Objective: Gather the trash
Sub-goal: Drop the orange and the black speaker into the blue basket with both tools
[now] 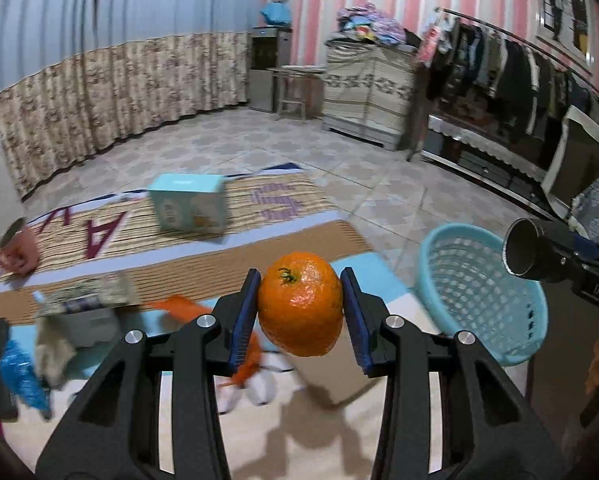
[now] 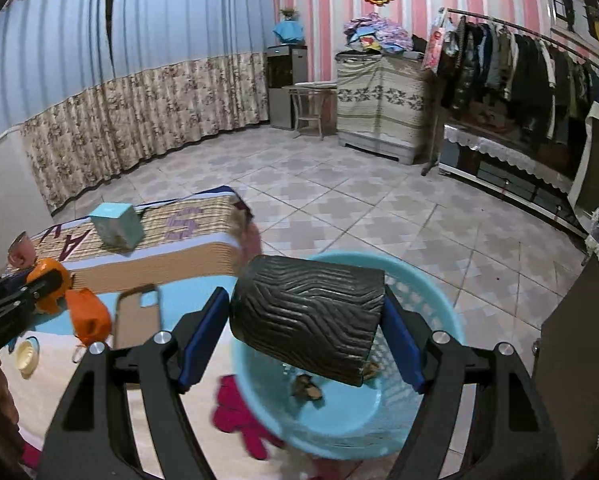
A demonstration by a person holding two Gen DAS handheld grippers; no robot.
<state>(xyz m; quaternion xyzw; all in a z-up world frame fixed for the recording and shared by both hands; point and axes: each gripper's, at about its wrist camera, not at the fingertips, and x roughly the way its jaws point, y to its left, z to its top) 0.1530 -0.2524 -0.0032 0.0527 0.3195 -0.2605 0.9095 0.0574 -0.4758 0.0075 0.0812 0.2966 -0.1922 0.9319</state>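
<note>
My left gripper [image 1: 301,292] is shut on an orange mandarin [image 1: 299,312], held above the edge of the patterned bed cover [image 1: 227,256]. To its right stands a light blue mesh basket [image 1: 479,296] on the tiled floor. My right gripper [image 2: 307,314] is shut on a black ribbed cup [image 2: 307,316] lying sideways between the blue pads, directly over the basket [image 2: 431,320]. A few brown scraps [image 2: 307,388] lie on the basket's bottom. The cup's open mouth [image 1: 527,252] shows at the right of the left wrist view.
On the cover lie a teal box [image 1: 187,208], a pink mug [image 1: 17,250], crumpled wrappers [image 1: 83,304], a blue plastic scrap [image 1: 19,376], an orange pouch [image 2: 87,318] and a phone case [image 2: 137,316]. A red glove [image 2: 239,412] lies beside the basket. A dark cabinet [image 2: 579,340] stands right.
</note>
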